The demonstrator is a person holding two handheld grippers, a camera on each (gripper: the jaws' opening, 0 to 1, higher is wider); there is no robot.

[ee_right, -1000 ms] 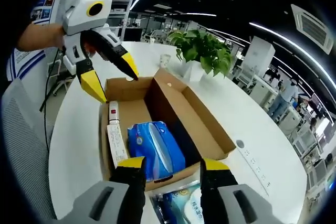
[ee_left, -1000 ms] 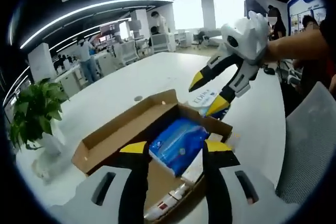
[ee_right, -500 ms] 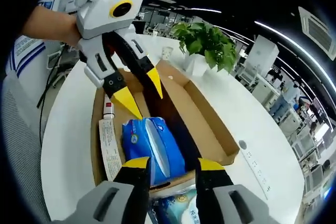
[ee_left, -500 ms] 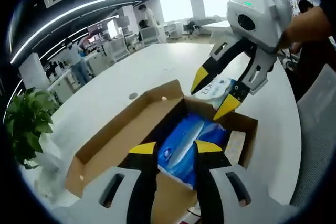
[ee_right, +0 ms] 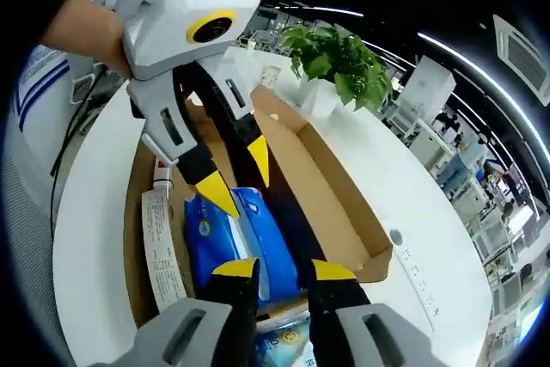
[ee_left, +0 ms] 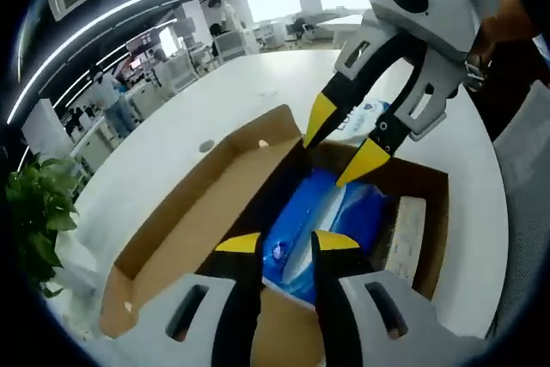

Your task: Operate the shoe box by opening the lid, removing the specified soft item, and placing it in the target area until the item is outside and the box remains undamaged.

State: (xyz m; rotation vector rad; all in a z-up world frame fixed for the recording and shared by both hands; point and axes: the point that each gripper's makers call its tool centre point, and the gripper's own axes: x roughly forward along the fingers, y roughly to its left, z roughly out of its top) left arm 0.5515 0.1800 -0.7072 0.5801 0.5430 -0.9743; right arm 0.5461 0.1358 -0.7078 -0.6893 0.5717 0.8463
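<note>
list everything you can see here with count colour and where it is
shoe box: 1, brown cardboard, open on the table
tissue pack: 1, blue, inside the box
tube: 1, white and red, in the box beside the pack
second pack: 1, white and blue, on the table beyond the box
table: 1, white
potted plant: 1, green, on the table
left gripper: 1, yellow-tipped, open over the pack
right gripper: 1, yellow-tipped, open over the box
</note>
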